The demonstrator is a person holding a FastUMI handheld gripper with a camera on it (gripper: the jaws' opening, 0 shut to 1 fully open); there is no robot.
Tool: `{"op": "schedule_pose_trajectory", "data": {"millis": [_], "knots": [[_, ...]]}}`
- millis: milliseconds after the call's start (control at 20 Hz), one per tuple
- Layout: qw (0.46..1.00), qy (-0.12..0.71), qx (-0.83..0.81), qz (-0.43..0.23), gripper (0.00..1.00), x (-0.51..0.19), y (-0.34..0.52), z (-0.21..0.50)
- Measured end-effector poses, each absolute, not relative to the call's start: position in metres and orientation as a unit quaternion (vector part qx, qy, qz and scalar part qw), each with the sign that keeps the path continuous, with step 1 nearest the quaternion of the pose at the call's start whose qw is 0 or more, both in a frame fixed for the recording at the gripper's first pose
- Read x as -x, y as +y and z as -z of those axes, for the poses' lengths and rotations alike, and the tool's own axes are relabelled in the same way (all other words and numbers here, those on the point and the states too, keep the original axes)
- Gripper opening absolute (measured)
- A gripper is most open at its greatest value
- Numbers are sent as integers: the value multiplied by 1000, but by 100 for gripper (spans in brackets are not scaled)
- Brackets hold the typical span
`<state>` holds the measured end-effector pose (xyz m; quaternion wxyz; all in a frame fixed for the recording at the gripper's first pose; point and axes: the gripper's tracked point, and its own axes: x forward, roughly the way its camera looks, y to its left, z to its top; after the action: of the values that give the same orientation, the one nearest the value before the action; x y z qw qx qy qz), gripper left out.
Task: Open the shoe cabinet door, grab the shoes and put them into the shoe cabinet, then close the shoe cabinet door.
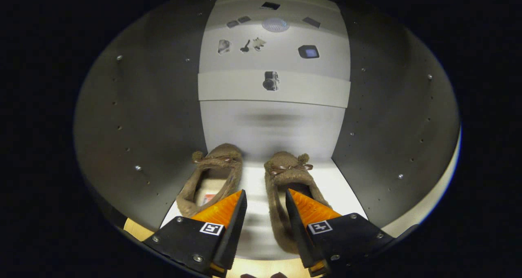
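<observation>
Two fuzzy brown shoes (pixel 253 180) are being seen side by side on the pale shelf floor (pixel 255 212) inside the shoe cabinet (pixel 142 119), toes toward its back panel (pixel 273 127). The gripper (pixel 266 196) is being held with its fingers apart and gripping nothing, the bare gap between the shoes lying between them. Each fingertip is overlapping one shoe's inner edge; contact cannot be told.

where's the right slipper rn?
In the gripper view the right slipper lies on the cabinet floor, toe toward the back wall, beside the left slipper. The open gripper straddles its inner edge without clamping it.
</observation>
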<state>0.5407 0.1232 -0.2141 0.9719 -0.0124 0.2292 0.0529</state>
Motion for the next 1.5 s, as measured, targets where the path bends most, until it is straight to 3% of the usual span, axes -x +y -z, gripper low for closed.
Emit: {"op": "schedule_pose_trajectory", "data": {"millis": [750,1500], "knots": [[977,213,-22,-19,87,-352,117,171],[972,186,-54,-130,93,-131,60,164]]}}
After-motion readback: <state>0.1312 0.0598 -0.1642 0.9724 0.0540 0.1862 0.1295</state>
